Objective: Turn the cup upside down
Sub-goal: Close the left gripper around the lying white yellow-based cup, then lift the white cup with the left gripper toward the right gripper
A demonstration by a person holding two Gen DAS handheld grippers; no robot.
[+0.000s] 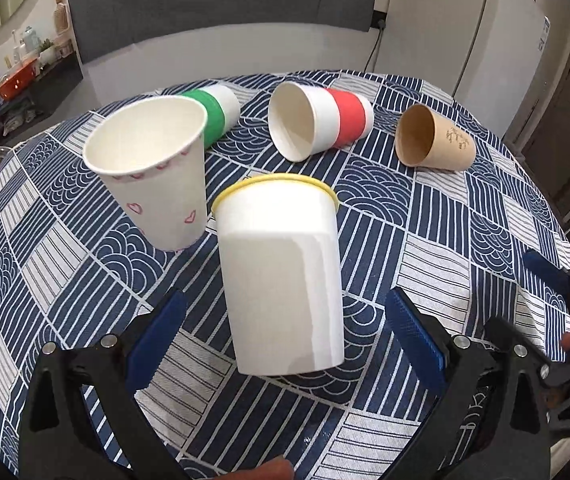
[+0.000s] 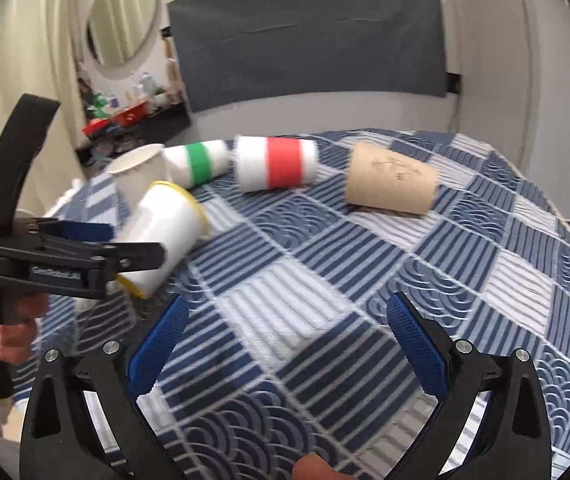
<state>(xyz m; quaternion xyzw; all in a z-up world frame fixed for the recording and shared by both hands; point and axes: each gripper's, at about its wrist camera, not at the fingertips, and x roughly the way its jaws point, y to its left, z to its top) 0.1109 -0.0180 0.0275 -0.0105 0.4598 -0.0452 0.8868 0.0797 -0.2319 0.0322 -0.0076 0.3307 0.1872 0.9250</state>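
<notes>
Step in hand: approach to the grasp. The white paper cup with a yellow rim (image 1: pixel 281 280) lies between the spread fingers of the left gripper (image 1: pixel 285 328), not yet pinched, by my reading.
Cup's place: near middle of the round table under a blue-and-white patterned cloth (image 1: pixel 445 240). In the right wrist view the cup (image 2: pixel 161 236) sits tilted, rim toward the far right, base toward the near left; whether it rests on the cloth or is slightly lifted I cannot tell.
Left tongs: released, jaws wide, blue pads either side of the cup wall with gaps showing.
Right tongs: the right gripper (image 2: pixel 285 340) is released too, jaws wide, holding nothing, above bare cloth.
Next move: likely close on the wall, lift, turn rim-down and set it on the cloth.
Neighbours: a white heart-printed paper cup (image 1: pixel 153 176) stands upright just to the left, so the turn needs room.
</notes>
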